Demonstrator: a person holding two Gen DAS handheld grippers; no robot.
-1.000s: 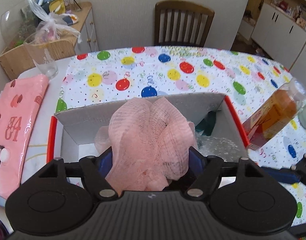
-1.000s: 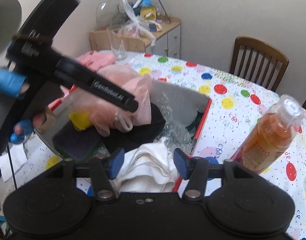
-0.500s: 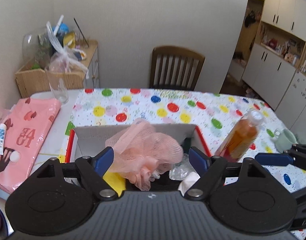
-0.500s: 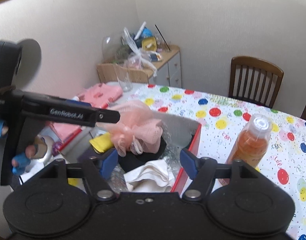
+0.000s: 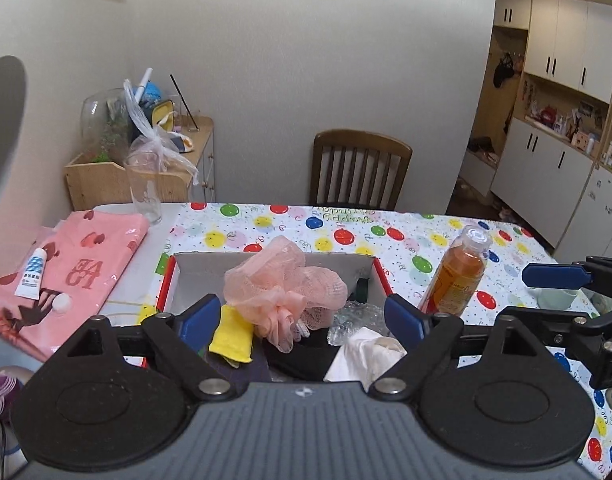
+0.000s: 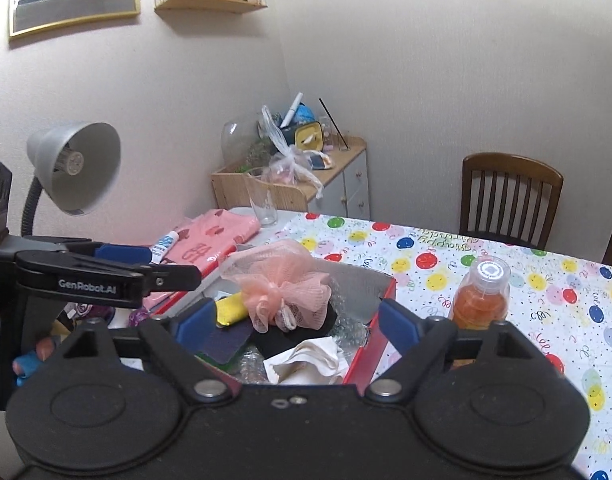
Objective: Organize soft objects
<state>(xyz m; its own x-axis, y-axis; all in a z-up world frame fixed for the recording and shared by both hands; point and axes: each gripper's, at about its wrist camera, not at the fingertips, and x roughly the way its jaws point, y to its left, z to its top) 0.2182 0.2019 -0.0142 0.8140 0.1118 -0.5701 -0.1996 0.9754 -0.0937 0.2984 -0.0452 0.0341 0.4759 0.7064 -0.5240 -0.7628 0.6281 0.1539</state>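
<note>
Loofah (image 5: 284, 284), pink mesh, lies on top of the pile in our box (image 5: 168, 280), free of both grippers. We have just been opening the left gripper (image 5: 302, 318); its jaws stand wide apart with nothing between the pads. Our right gripper (image 6: 296, 320) has likewise just been opening, jaws spread and bare. White cloth (image 6: 306, 362) sits at the pile's 6 o'clock, yellow cloth (image 5: 232, 334) at 8 o'clock. Bottle (image 5: 459, 272) stands on the surface at the box's 3 o'clock.
</note>
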